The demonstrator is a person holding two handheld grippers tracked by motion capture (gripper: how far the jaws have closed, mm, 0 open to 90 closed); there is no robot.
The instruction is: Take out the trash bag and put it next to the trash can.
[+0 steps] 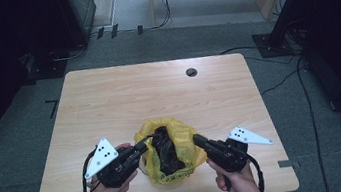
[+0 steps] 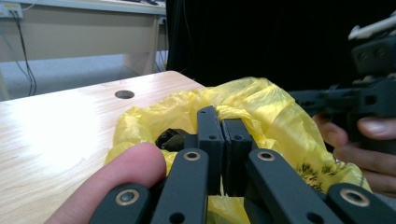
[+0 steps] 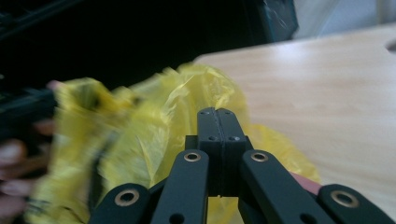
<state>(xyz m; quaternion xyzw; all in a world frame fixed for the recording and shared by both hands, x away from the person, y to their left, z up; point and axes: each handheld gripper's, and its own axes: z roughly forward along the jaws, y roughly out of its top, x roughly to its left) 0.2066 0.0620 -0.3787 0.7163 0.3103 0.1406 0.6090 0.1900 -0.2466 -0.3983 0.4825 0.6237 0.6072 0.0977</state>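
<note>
One yellow plastic bag seen on wooden table, near front edge, between two grippers — dark contents visible inside. Left gripper jaws pressed together at bag's left rim; right gripper jaws likewise closed at right rim — film between them cannot be confirmed.

Black print is seen on the yellow bag, but no word or number can be read.

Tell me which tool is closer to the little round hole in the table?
Right. The right tool sits at the yellow bag's right edge, almost straight below the hole. The left tool is on the bag's left edge, farther off sideways.
</note>
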